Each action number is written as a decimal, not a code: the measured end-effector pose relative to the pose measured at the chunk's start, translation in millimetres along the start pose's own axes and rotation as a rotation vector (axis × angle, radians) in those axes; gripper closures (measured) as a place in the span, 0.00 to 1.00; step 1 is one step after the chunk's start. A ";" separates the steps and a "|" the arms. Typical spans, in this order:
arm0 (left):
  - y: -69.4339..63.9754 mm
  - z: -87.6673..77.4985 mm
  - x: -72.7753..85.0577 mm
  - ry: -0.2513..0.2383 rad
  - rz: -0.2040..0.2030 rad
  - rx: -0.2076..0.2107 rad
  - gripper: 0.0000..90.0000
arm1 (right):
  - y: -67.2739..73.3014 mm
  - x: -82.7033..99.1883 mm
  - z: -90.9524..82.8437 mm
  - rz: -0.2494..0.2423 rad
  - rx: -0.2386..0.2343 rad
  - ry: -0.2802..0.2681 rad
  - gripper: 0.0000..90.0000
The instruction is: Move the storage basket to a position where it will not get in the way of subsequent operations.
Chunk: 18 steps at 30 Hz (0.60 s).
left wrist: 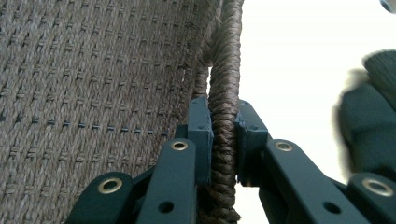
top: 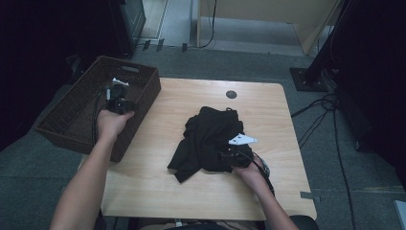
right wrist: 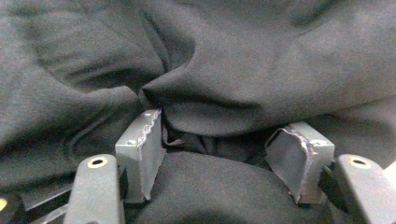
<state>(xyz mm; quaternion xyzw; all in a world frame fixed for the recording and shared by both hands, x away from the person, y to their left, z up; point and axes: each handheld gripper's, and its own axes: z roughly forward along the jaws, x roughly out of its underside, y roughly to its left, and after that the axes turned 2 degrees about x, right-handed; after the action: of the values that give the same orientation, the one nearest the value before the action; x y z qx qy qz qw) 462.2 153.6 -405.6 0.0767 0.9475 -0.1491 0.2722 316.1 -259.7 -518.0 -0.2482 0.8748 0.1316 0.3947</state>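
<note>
The left gripper (top: 118, 94) was clamped on the braided rim of the woven basket (left wrist: 224, 93), 1 pad on each side of it. The basket (top: 72, 120) sat at the table's (top: 158, 191) 9 o'clock edge, overhanging it. The right gripper (top: 229, 155) was pushed into the black garment (top: 208, 136), heaped at table centre; its 2 pads (right wrist: 142, 149) stood apart with a fold of cloth bunched between them, pressed from both sides.
</note>
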 end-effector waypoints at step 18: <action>4.4 18.0 -26.6 -0.016 -0.102 -0.045 0.83 | -1.0 -0.4 0.2 0.004 -0.003 -0.001 0.41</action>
<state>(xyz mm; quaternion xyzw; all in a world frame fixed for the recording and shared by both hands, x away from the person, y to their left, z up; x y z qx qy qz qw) 494.4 150.2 -406.8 0.0211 0.9511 -0.1422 0.2734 317.0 -260.3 -517.9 -0.2468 0.8749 0.1338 0.3946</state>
